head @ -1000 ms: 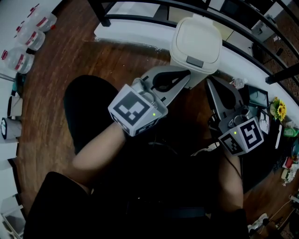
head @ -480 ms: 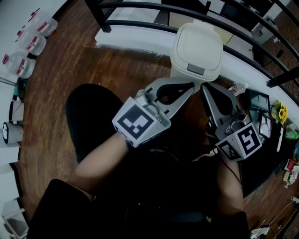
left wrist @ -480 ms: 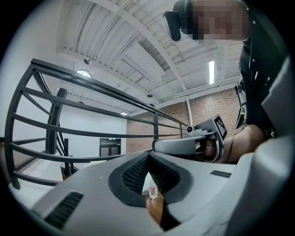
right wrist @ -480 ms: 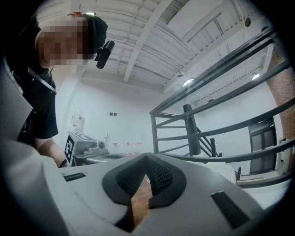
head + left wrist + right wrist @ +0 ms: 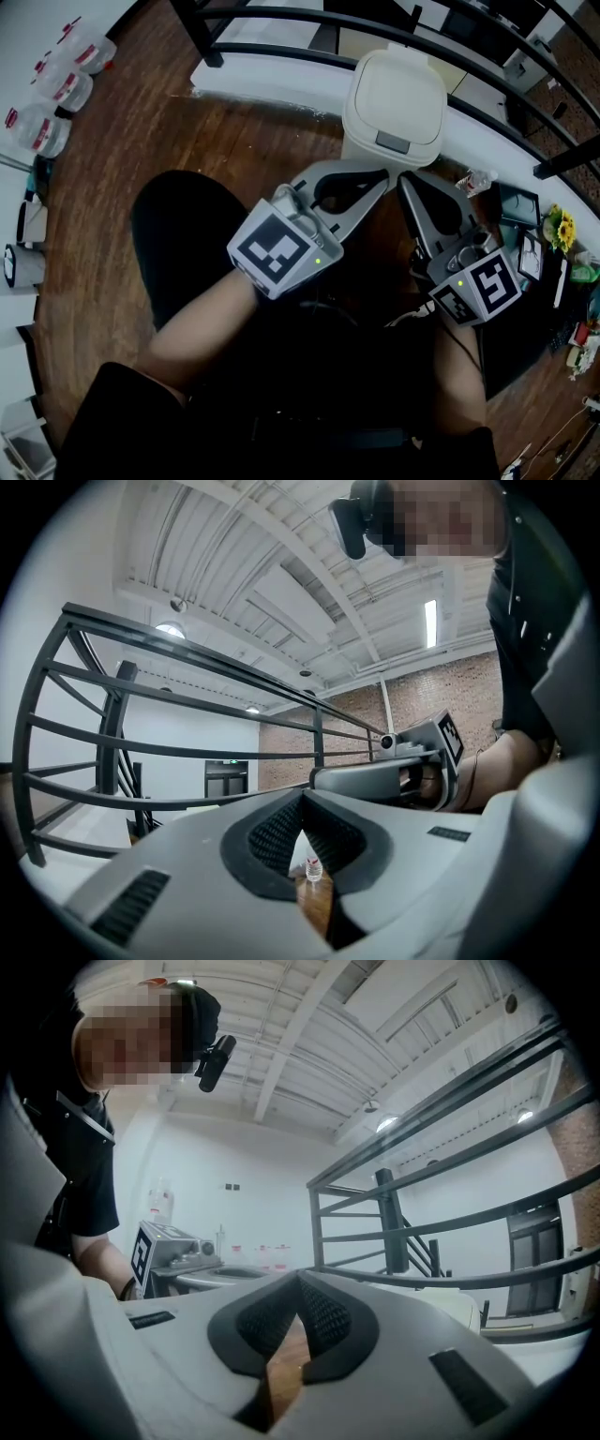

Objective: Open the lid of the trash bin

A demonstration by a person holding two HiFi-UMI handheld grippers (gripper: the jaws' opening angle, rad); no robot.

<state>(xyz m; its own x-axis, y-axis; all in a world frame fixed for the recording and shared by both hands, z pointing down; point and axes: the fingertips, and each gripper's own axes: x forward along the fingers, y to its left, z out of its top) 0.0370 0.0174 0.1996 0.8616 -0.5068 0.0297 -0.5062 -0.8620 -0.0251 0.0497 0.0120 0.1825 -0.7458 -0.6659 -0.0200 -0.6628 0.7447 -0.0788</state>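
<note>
Across most of the head view, a dark wooden plank floor (image 5: 187, 131), bounded along the top by a black metal railing (image 5: 195, 28). Parked against that railing at upper centre, out of the open floor, a cream plastic trash bin (image 5: 361, 146), upright, with its rounded cream lid (image 5: 396, 94) lying flat and shut on top. Just below the bin in the picture, the left gripper (image 5: 375, 178) and the right gripper (image 5: 406, 180), reaching in from lower left and lower right and angled towards each other so that both tips point at the bin's front edge; contact with the bin impossible to judge. Jaws of each pressed together at the tips with nothing between, plain in each gripper's own view. Probably held so to give a blunt point for pushing, not for grasping. Smallest, at the lid's near edge right above those tips, a grey rectangular push tab (image 5: 393, 143), likely the release for getting the lid up.
</note>
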